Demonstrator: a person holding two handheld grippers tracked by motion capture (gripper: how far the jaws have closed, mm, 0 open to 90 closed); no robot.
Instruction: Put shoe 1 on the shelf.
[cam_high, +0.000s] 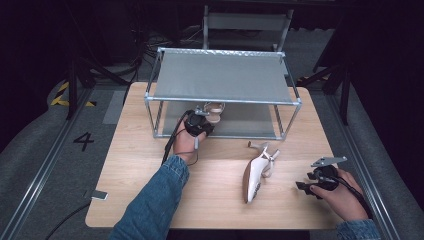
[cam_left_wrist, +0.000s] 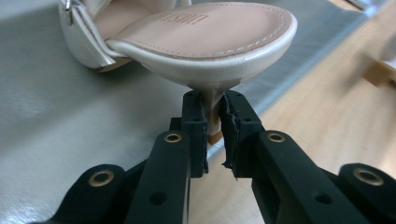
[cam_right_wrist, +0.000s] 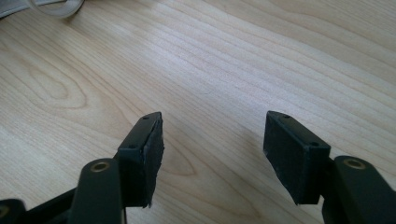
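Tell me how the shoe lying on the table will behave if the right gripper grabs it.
The shoe lies on its side, so it probably won't tip further. Its glossy upper may slip in the jaws. The thin heel and loose strap could let it swing if the right gripper takes one end.

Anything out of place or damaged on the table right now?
One oddity: the second shoe lies tipped on its side on the table, heel toward the rack. The other shoe is upright on the rack's lower shelf, its heel between the left gripper's jaws. No damage visible.

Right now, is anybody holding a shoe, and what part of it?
Yes. The left hand-held gripper pinches the white shoe by its thin heel. The right hand-held gripper is open, holding nothing.
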